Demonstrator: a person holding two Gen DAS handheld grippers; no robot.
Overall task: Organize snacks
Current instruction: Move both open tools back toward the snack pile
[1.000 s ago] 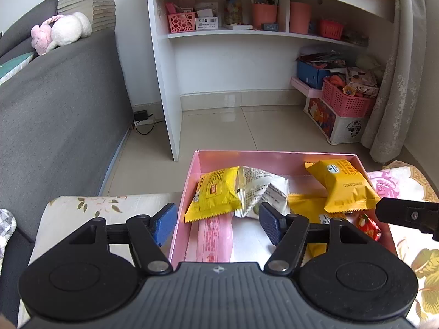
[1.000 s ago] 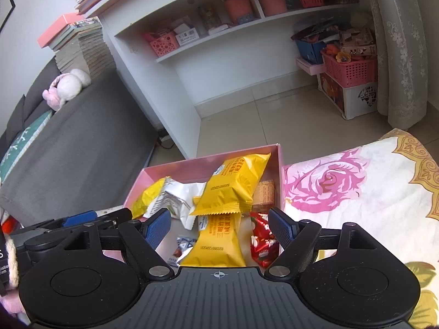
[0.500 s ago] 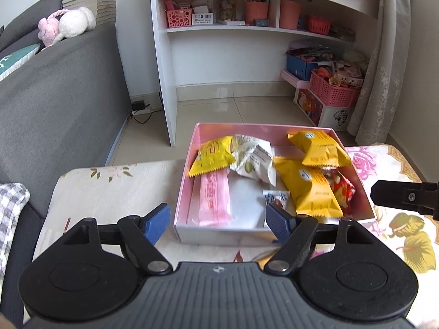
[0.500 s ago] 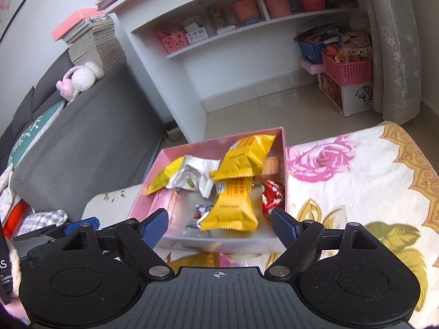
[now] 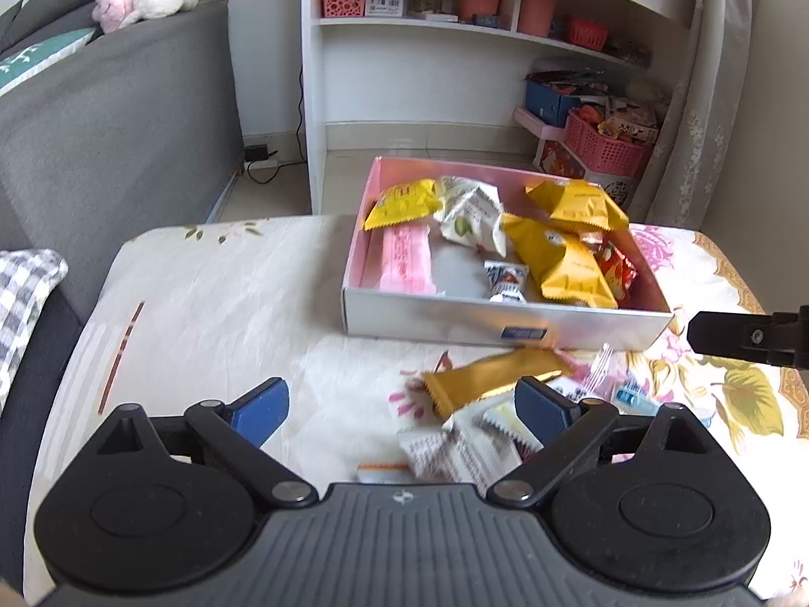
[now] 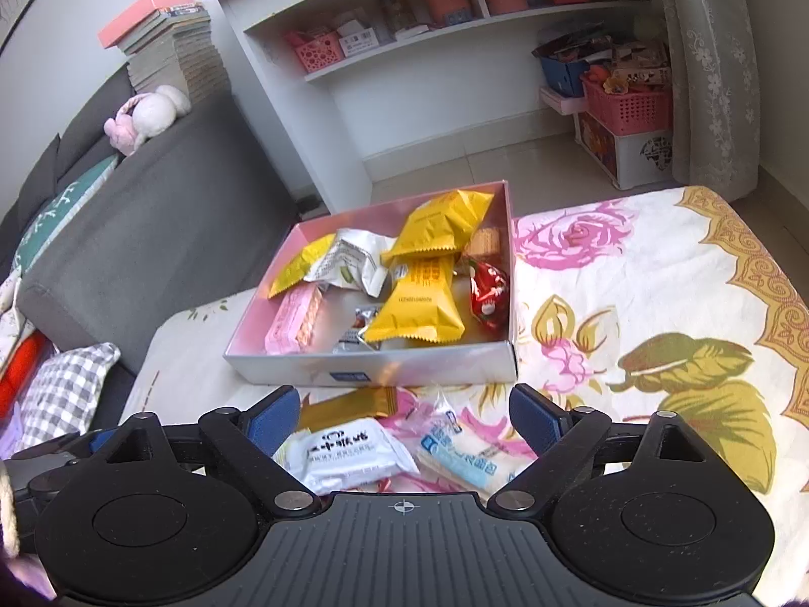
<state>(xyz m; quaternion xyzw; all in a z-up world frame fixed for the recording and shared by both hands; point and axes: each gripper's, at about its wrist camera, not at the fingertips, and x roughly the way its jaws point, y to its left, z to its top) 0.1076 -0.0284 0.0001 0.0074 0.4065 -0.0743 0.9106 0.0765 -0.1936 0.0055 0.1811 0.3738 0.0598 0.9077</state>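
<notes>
Left wrist view: left gripper [image 5: 399, 404] hanging over the floral cloth of the counter [image 5: 212, 303], fingers [image 5: 260, 407] spreading wider, nothing pinched between them. Pink box [image 5: 500, 326] sitting just ahead, already loaded with yellow packets [image 5: 558, 258], a pink wafer bar [image 5: 407, 260], a crumpled white-green bag [image 5: 473, 215] and a red sweet [image 5: 614, 268]. Loose pile still outside, right against the box's near wall: gold bar [image 5: 493, 379] in front, white sachets [image 5: 455, 447] closer in, half under the right-hand finger.

Right wrist view: right gripper [image 6: 402, 417] poised above the same pile, fingers [image 6: 533, 417] likewise parting and empty, framing a white packet [image 6: 349, 452], a blue-printed clear wrapper [image 6: 462, 452] and the gold bar [image 6: 354, 407] beyond. Box [image 6: 374, 369] seen at an angle, contents heaped toward its right side.

Risks from here, as a guess. Overlapping wrappers, so a closing pinch likely to catch two at once or only a crimped edge, then slip on the glossy film. Both grippers aimed at one small heap, close together: a clash of fingers or one scattering the other's target quite possible. Pile pressed up to the box wall, so a low approach liable to shove the light box across the cloth or bunch the cloth itself. Yellow packets stacked high inside, so a careless drop apt to land on top and slide over the rim.
</notes>
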